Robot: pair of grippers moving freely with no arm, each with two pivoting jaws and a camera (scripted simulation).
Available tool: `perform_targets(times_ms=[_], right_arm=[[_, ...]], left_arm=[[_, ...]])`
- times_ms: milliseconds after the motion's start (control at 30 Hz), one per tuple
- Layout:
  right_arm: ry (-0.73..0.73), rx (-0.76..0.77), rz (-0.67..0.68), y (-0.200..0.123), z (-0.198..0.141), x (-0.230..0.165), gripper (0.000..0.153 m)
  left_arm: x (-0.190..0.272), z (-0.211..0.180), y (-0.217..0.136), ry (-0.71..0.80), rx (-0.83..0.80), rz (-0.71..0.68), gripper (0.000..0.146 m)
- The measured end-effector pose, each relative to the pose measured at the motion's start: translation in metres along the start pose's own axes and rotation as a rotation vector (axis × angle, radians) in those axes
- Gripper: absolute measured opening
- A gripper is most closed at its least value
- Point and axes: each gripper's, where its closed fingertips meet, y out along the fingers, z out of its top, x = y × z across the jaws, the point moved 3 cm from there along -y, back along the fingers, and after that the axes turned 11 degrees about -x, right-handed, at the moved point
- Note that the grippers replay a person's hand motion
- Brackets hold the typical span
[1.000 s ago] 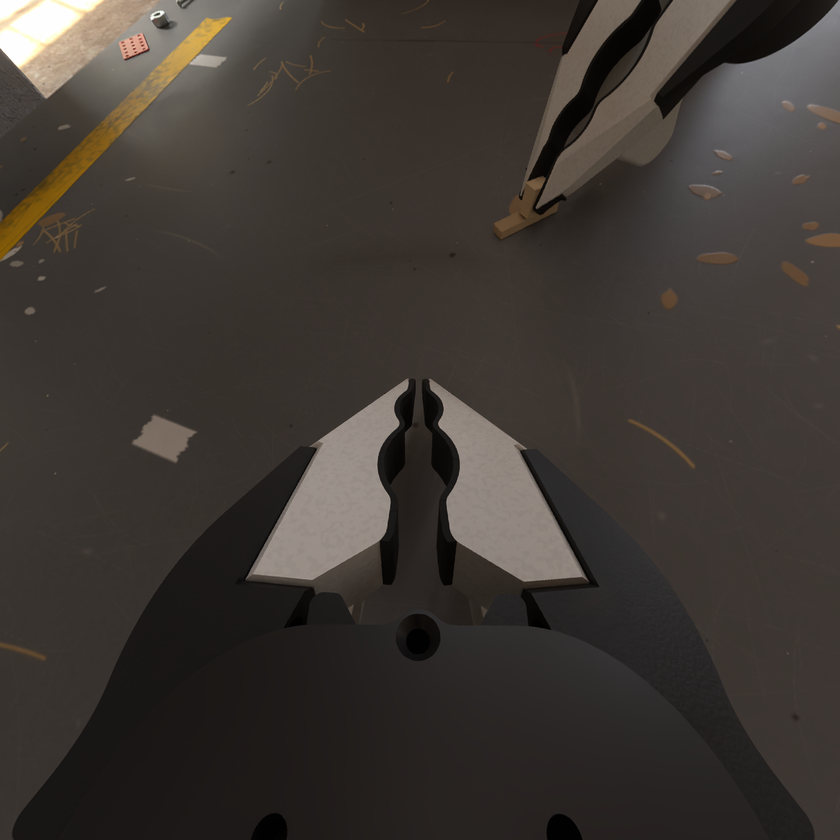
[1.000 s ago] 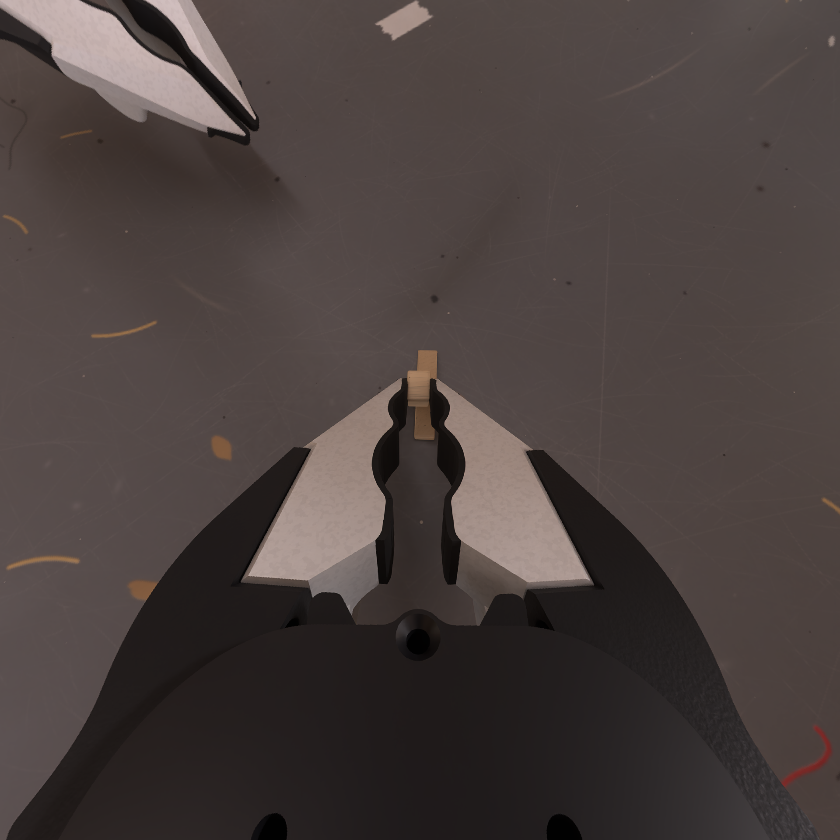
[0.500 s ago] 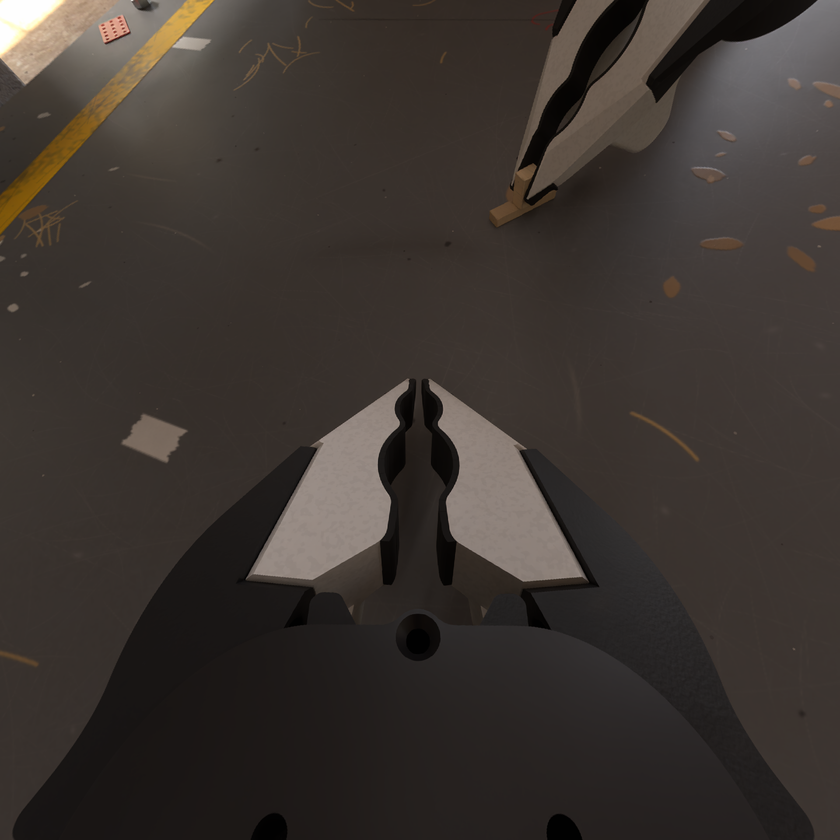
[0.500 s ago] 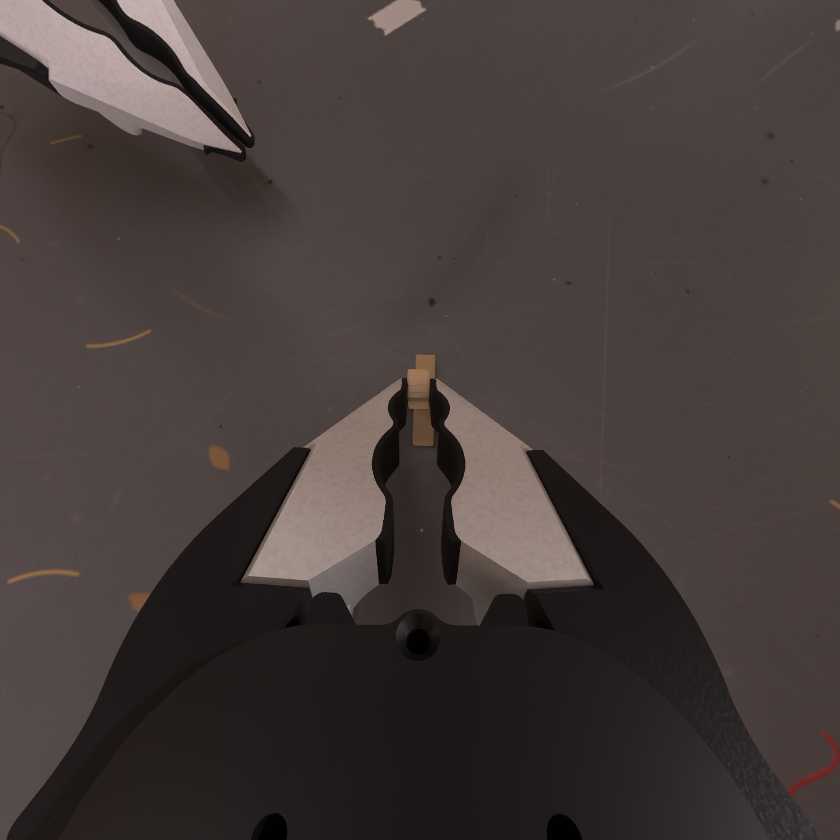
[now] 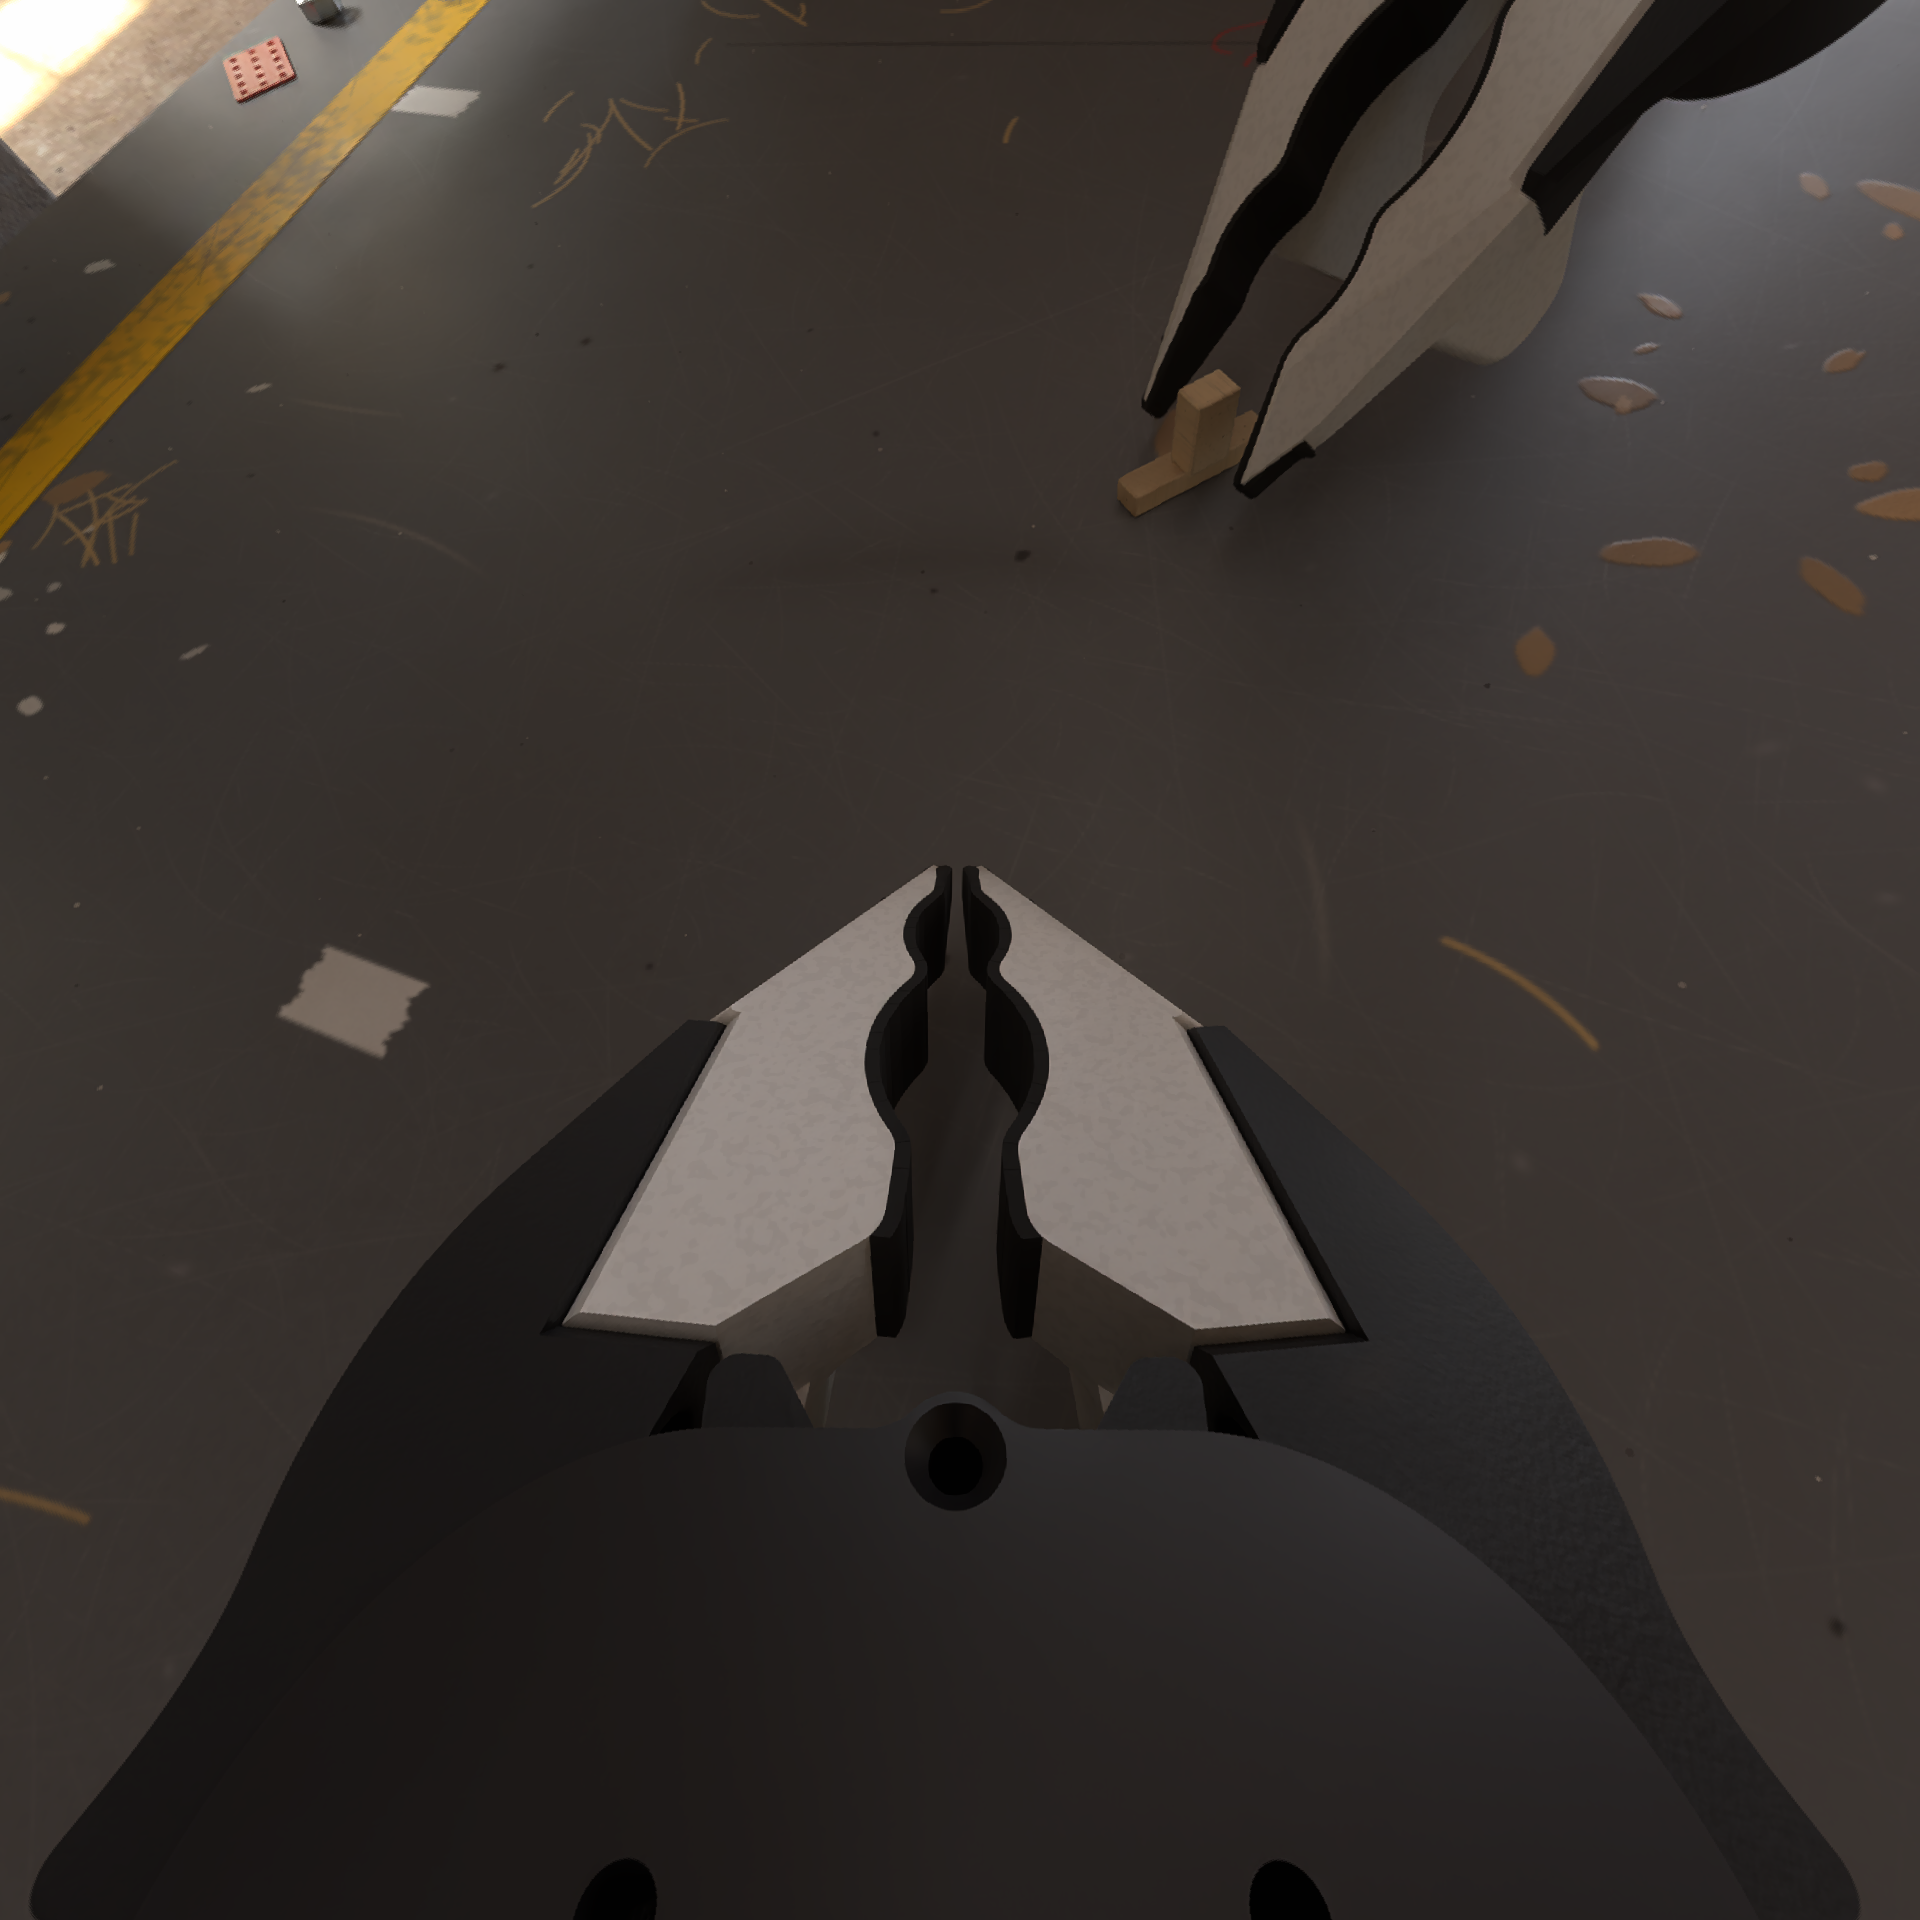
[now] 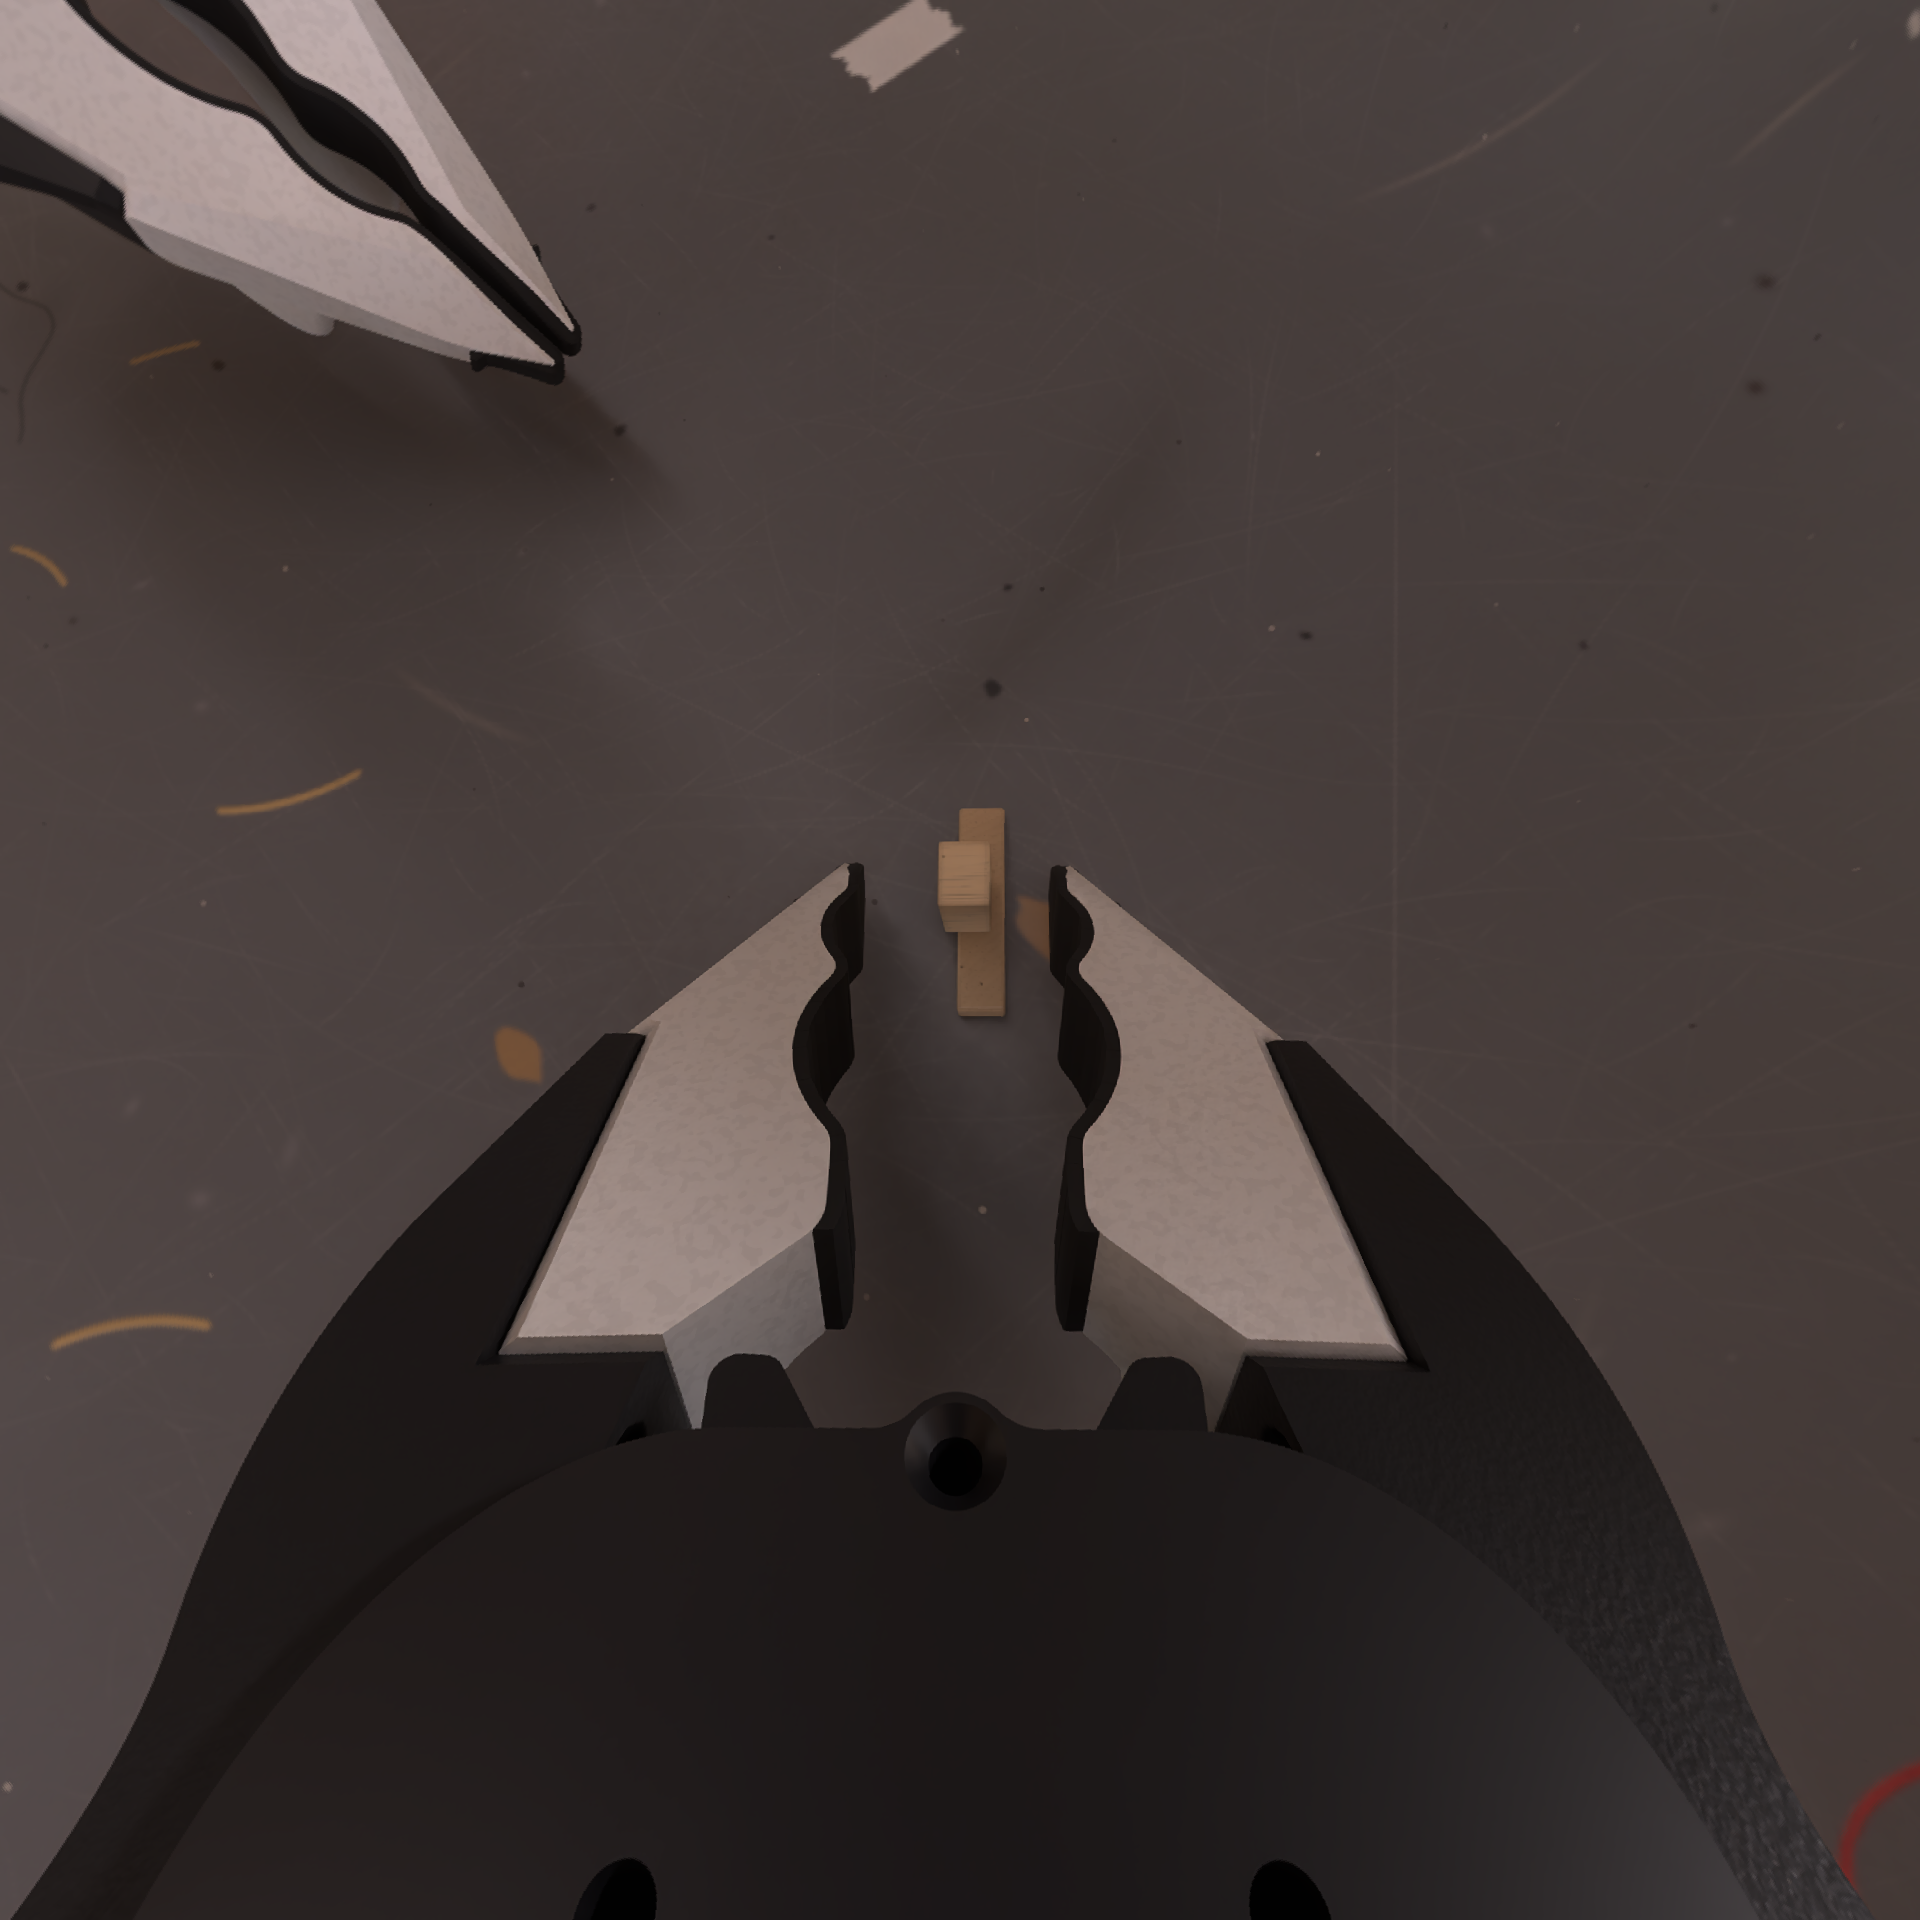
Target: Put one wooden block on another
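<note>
In the right wrist view a small upright wooden block (image 6: 964, 881) stands on a long flat wooden block (image 6: 983, 961) that lies on the dark floor. My right gripper (image 6: 954, 878) is open, its fingers either side of the pair and touching neither. In the left wrist view the same upright block (image 5: 1205, 416) stands on the flat block (image 5: 1162, 480) at the upper right, between the right gripper's spread fingers (image 5: 1273, 457). My left gripper (image 5: 955, 873) is shut and empty, well short of the blocks. It also shows in the right wrist view (image 6: 551, 353) at the upper left.
A yellow floor stripe (image 5: 208, 270) runs along the upper left, with a small red plate (image 5: 260, 71) beyond it. Tape patches (image 5: 353, 1000) (image 6: 896, 42) and wood shavings (image 5: 1647, 551) lie on the floor.
My right gripper has opened and let go of the small block, which now stands on the long block. The left gripper stays shut and has barely moved.
</note>
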Motion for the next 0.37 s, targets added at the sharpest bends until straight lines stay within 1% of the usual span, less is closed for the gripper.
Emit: perform_targets(times_ms=[100,233,367], right_arm=[[-0.076,0.008,0.002,-0.0055,-0.0002,0.0014,0.036],[-0.309,-0.037,0.011,-0.0096,-0.0010,-0.0006,0.035],[-0.446,-0.104,0.041,-0.0072,0.0016,0.0003,0.036]], left_arm=[[0.0001,0.0000,0.0000,0.000,0.001,-0.002,0.002],[0.0013,-0.0001,0.0006,0.006,-0.001,-0.007,0.002],[0.0019,-0.0002,0.0011,0.014,-0.005,-0.005,0.001]])
